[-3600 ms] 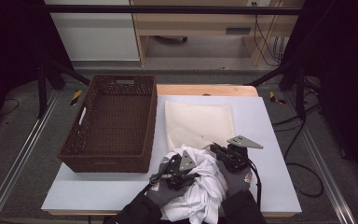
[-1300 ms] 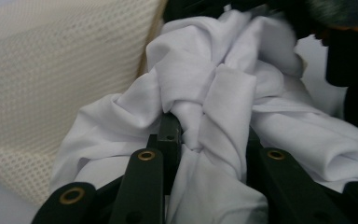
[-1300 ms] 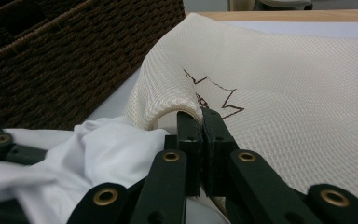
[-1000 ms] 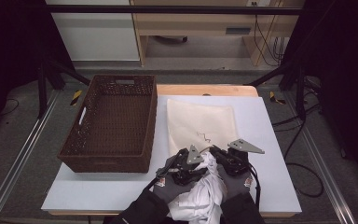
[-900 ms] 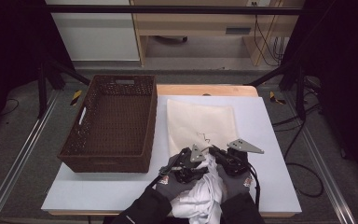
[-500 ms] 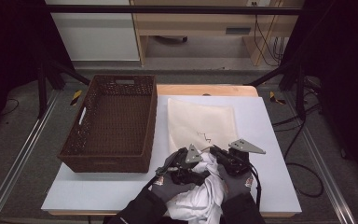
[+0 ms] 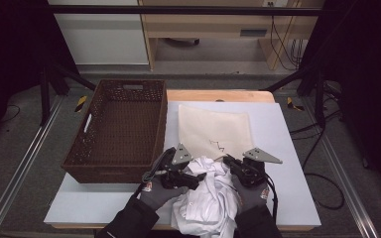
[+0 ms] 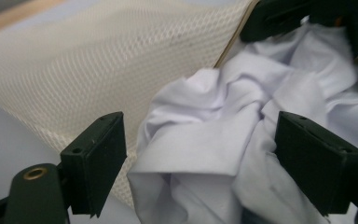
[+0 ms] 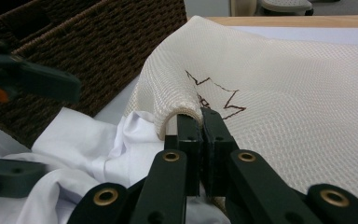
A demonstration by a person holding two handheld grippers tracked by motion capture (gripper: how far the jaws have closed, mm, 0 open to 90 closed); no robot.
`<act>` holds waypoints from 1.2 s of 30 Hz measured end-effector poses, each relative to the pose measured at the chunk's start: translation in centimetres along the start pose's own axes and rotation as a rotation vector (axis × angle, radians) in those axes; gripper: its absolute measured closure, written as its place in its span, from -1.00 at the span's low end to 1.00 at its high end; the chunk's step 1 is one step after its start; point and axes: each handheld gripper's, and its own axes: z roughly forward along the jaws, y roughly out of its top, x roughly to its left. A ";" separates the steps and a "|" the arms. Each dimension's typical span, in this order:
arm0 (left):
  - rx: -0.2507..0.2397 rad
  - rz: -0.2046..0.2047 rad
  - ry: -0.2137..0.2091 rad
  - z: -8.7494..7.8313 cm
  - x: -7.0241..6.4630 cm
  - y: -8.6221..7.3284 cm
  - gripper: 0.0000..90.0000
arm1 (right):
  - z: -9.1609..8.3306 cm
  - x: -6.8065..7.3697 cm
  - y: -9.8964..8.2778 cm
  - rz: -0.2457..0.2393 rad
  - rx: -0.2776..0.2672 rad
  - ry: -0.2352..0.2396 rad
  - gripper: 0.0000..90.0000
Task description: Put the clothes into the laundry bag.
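Right gripper view: my right tool (image 9: pixel 199 122) pinches the mesh bag's (image 9: pixel 307 88) rim up. My left tool (image 8: pixel 200 168) has just been opening around the white shirt (image 8: pixel 223 140) on the worktop (image 7: pixel 104 203); I'd regrip deeper, then push it inside.

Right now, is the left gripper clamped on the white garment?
No, the left gripper has just opened; its jaws stand wide apart, with the white garment loose between them.

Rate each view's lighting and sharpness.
High view: the table is evenly lit, the room around it is dark, and detail is soft. Left gripper view: the jaws and white garment are sharp, while the mesh bag behind blurs. Right gripper view: the bag's pinched hem is crisp, and the basket is dim and soft.
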 end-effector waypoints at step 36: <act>0.125 0.075 -0.060 5.9 -3.6 0.6 0.64 | -0.5 0.3 0.4 0.015 -0.051 0.047 0.96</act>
